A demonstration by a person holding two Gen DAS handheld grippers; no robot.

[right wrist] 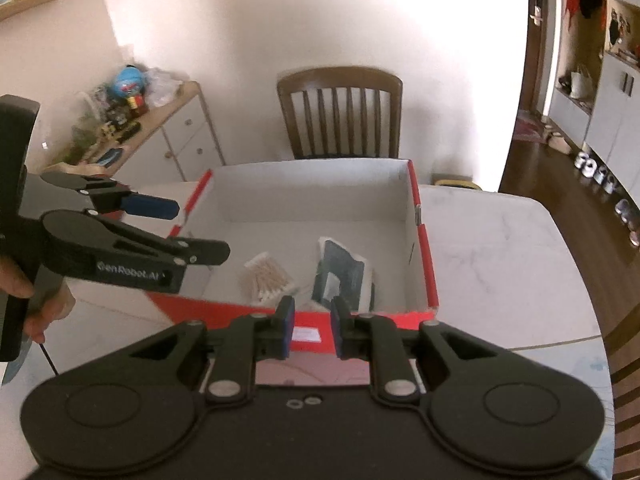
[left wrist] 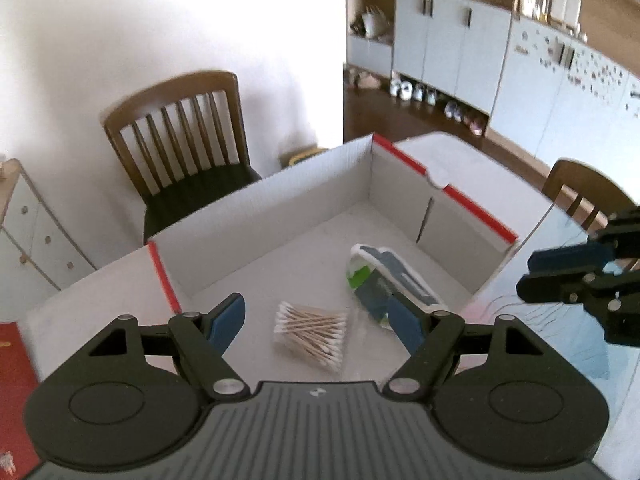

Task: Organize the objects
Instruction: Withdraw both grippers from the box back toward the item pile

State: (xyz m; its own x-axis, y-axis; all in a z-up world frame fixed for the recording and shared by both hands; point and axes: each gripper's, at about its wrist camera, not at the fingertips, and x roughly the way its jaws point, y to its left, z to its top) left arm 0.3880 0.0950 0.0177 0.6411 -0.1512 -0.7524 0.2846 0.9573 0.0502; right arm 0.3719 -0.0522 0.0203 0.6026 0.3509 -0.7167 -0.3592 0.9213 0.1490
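A bundle of cotton swabs (left wrist: 310, 334) lies flat on the floor of an open box (left wrist: 256, 196). The swabs have wooden sticks and white tips, and they sit in a clear wrapper. Just beside them lies a soft packet (left wrist: 390, 280) that is white, dark blue and green. The two things are close together but it is hard to tell if they touch. In the right wrist view the swabs (right wrist: 269, 278) are on the left and the packet (right wrist: 344, 276) is on the right, both near the front wall of the box (right wrist: 424, 256).

The box is white inside and red on the outside and along its top edges. It stands on a pale table (left wrist: 472, 156) with a marble look.

The left claw (left wrist: 316, 322) hangs above the box with its blue fingers spread wide. Nothing is between them; the swabs lie below the gap. From the other camera the left claw (right wrist: 196, 230) reaches in from the side, and a hand (right wrist: 38, 300) holds its handle.

The right claw (right wrist: 312, 330) is above the near edge of the box. Its fingers are only a little apart and hold nothing.

A brown wooden chair (left wrist: 188, 136) stands behind the table by a white wall. A low cabinet (right wrist: 176, 136) with toys on top is off to the side.
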